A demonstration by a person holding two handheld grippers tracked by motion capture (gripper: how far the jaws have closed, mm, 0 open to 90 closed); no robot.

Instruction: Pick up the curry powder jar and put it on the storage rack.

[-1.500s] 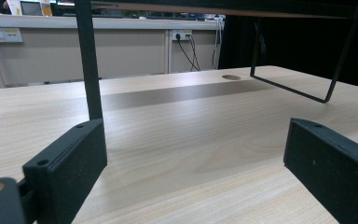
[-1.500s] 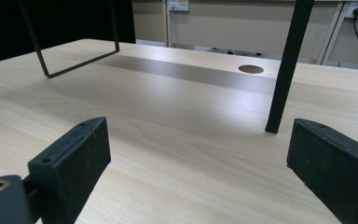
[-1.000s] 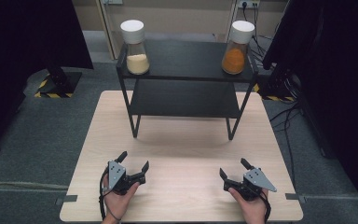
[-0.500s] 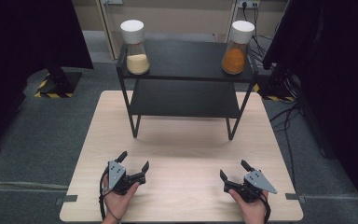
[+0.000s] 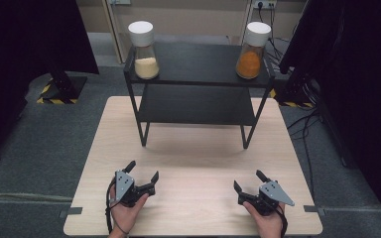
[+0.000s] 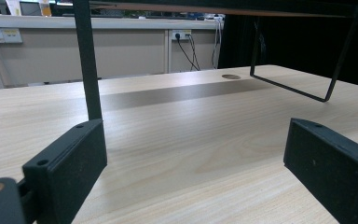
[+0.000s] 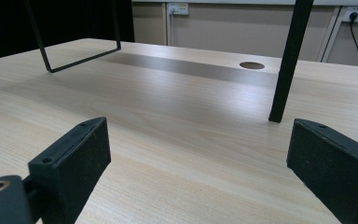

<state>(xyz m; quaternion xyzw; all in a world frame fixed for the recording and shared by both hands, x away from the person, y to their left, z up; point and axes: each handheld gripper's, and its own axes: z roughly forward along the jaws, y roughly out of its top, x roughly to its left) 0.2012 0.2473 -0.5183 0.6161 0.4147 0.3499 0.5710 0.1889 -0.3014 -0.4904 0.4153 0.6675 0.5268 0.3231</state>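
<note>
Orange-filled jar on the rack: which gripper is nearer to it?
Right. The right gripper sits almost straight below the orange-filled jar in the high view; the left gripper lies farther across the table.

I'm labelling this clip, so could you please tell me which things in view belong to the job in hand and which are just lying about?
Job in hand:
- left gripper, open
- right gripper, open
- black two-tier metal shelf
- glass jar of pale grains with white lid
- glass jar of orange powder with white lid

Lying about:
- light wooden table
- wall sockets and cables
</note>
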